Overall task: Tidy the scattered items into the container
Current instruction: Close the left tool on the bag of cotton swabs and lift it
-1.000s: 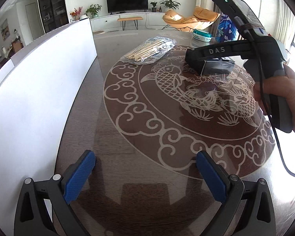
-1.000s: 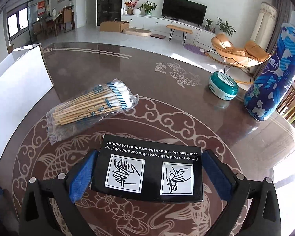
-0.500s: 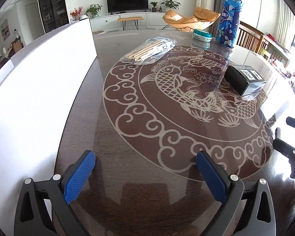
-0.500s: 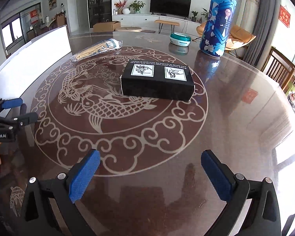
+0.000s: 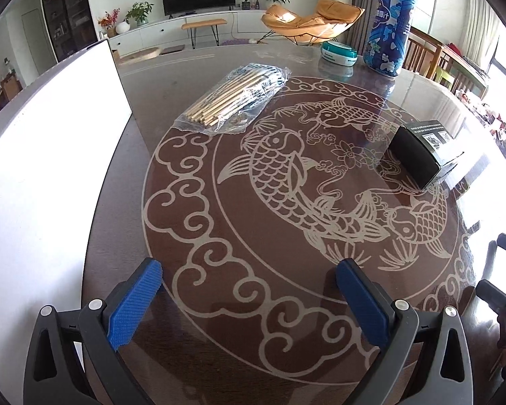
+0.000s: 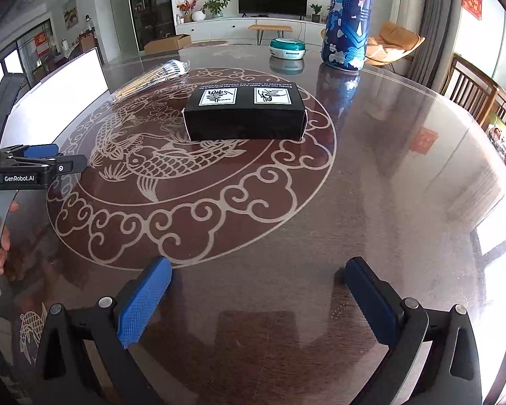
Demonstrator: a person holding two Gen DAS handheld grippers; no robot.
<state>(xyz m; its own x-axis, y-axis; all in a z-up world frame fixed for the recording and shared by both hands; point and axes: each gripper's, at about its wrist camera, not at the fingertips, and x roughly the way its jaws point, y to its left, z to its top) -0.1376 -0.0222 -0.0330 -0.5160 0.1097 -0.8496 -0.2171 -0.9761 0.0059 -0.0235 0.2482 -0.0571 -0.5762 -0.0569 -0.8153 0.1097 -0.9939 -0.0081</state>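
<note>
- Left claw (image 5: 249, 303) gaped wide and empty, low over bare table (image 5: 286, 354) near its front edge
- Right claw (image 6: 258, 298) likewise spread wide, holding nothing
- Black box (image 6: 244, 114) lay flat mid-table, well apart from both claws
- Bag of sticks (image 5: 234, 103) lay just beside the white container (image 5: 50, 168) wall

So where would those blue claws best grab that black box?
Probably across the black box's short ends, right gripper coming in low from its long front side. It lies flat, with that long face square to the open fingers, and bare table around it.
</note>
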